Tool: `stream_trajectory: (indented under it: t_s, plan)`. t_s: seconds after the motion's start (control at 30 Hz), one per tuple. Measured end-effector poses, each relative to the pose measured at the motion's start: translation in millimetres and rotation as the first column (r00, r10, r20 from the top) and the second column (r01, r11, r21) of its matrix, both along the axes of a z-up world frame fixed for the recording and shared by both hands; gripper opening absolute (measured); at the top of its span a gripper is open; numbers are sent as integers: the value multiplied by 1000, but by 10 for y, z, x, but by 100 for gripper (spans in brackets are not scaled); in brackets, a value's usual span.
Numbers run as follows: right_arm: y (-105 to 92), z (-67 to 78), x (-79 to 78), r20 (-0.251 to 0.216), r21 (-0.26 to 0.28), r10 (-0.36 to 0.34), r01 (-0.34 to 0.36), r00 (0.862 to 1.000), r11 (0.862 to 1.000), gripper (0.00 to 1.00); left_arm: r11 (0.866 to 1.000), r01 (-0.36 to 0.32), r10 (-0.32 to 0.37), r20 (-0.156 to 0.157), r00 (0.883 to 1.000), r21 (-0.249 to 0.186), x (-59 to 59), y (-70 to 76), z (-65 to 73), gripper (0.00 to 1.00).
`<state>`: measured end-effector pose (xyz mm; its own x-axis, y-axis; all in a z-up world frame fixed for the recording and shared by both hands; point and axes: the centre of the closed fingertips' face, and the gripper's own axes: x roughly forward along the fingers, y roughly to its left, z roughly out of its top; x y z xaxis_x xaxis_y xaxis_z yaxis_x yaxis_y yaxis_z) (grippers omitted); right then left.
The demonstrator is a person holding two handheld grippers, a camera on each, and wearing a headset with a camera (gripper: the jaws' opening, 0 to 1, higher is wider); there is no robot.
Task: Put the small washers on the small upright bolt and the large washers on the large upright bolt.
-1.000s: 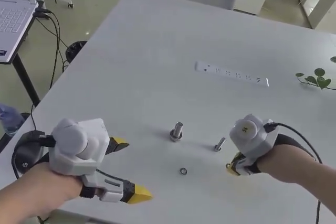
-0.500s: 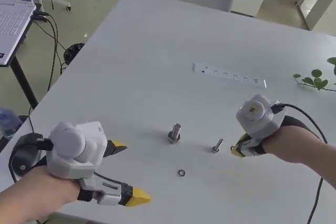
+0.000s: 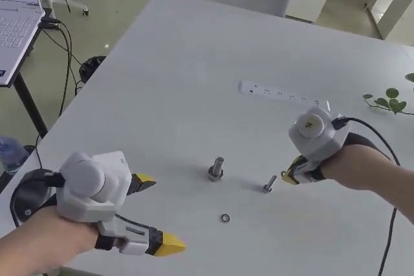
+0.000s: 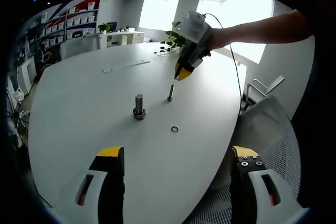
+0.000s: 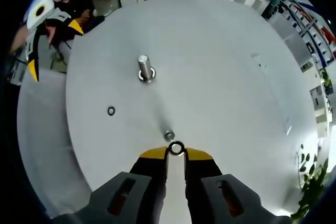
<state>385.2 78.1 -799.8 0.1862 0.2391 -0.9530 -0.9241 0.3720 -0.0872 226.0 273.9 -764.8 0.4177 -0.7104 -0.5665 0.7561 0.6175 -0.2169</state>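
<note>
Movement since a second ago belongs to the right gripper (image 3: pixel 289 178): it has come up from the near edge of the desk (image 3: pixel 181 82) and forward, and now hangs just beside the top of the small bolt (image 3: pixel 270 183). The left gripper (image 3: pixel 157 211) has stayed at the near left corner, and the loose washer (image 3: pixel 225 218) lies where it lay, flat on the desk in front of the large bolt (image 3: pixel 216 168).

In the right gripper view the yellow-tipped jaws stand almost together, pinching a small washer (image 5: pixel 176 147) by its rim. This bright metal ring is held face-on to the camera, just short of the small bolt's tip and not yet over it. The left gripper's jaws are spread wide and carry nothing.

Both bolts stand upright near the middle of the desk, the small one to the right of the large one in the head view. The small bolt is a thin grey stud. The large bolt is thicker and taller, with a wider metal collar at its foot; whether that is its head or washers cannot be told.

A small yellow mark on the right gripper's white housing is too small to read. A white power strip (image 3: pixel 284 95) lies farther back on the desk.
</note>
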Motion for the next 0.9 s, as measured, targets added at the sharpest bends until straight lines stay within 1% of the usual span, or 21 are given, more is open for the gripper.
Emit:
stream_trajectory:
  t_s: [0.17,0.23,0.37,0.7,0.77,0.9]
  plan:
    - [64,-31,6,-6,-3,20,-20,1000,1000,12,1000,2,-2,-4,1000,1,12,-5,-3,82]
    - [73,-69,12,-12,-5,24,-24,1000,1000,12,1000,1,-1,-5,1000,0,20,-3,1,82]
    - [107,-87,-8,-22,-3,32,-32,999,999,12,1000,1,-1,-8,1000,2,33,4,-9,82]
    - [117,-135,-19,-31,-11,44,-44,999,999,12,1000,3,-3,-14,1000,0,59,-7,-41,82]
    - [105,-143,-12,-25,-25,50,-51,998,998,12,1000,3,-3,-15,1000,-2,59,-11,-35,82]
    - [110,-152,-17,-30,-25,52,-53,998,998,12,1000,1,-1,-15,1000,-3,63,-8,-33,82]
